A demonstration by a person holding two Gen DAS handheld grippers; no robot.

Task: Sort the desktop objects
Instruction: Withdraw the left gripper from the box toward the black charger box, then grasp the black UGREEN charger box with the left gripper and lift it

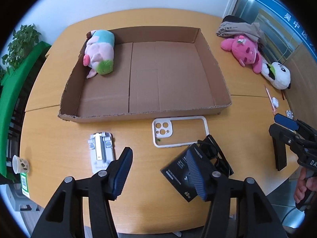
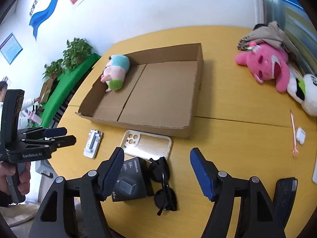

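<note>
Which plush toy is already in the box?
The pale pink pig plush with teal shirt, lying in the cardboard box; the hot-pink plush and white plush lie outside.

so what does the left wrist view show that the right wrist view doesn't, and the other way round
Only the left wrist view shows the paper cup at the table's left edge and a QR sticker.

Only the right wrist view shows the wall posters, a person in the background, and the sunglasses in full.

Both show the cardboard box holding one plush pig, the pink plush, phone case, white stand, black charger box, earbud case, and both grippers open.
</note>
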